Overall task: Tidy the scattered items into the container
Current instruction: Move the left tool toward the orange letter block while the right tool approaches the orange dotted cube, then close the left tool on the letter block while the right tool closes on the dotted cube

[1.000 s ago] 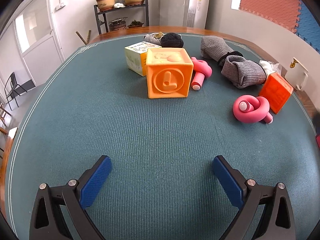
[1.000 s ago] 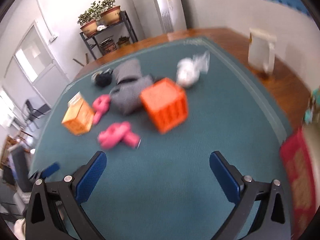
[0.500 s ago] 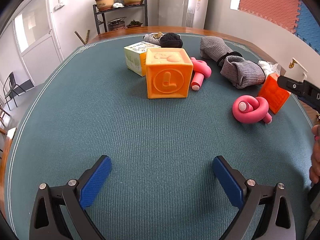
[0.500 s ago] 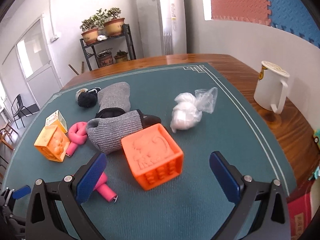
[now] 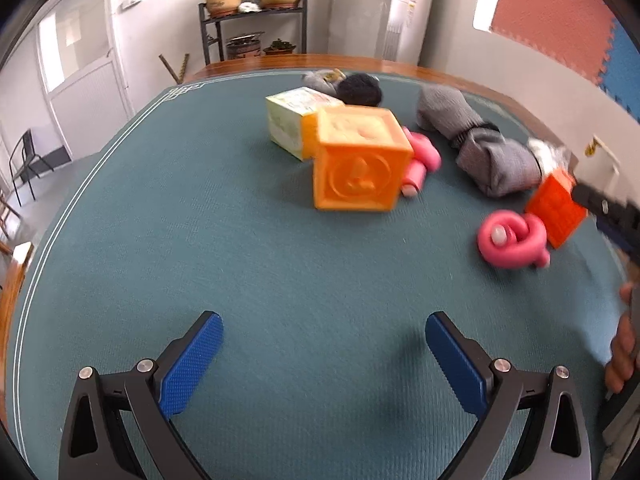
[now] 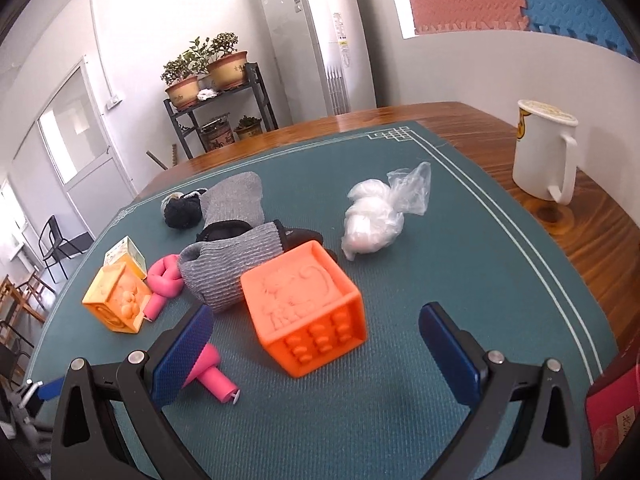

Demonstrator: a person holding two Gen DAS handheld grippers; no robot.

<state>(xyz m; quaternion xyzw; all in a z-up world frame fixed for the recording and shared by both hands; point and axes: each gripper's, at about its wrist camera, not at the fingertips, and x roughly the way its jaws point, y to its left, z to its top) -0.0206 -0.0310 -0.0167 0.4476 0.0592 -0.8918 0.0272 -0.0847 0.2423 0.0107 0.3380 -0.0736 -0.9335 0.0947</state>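
Observation:
Scattered items lie on a green table mat (image 5: pixel 200 240). A light orange cube (image 5: pixel 360 164) sits mid-table, a yellow-green carton (image 5: pixel 294 120) behind it, a pink knotted toy (image 5: pixel 510 240) to its right. A dark orange cube (image 6: pixel 306 308) lies just ahead of my right gripper (image 6: pixel 316 344), which is open and empty. Grey socks (image 6: pixel 236 236), a black ball (image 6: pixel 182 212) and a plastic bag (image 6: pixel 376 216) lie behind it. My left gripper (image 5: pixel 324 354) is open and empty over bare mat. No container is in view.
A white mug (image 6: pixel 544 152) stands on the wooden table edge at the right. A red box (image 6: pixel 616 420) is at the lower right corner. A plant shelf (image 6: pixel 216 108) stands beyond the table. Another pink toy (image 6: pixel 164 280) lies by the light orange cube.
My right gripper has moved closer to the dark orange cube. My left gripper's view has shifted and blurred slightly; the items now sit further right in it.

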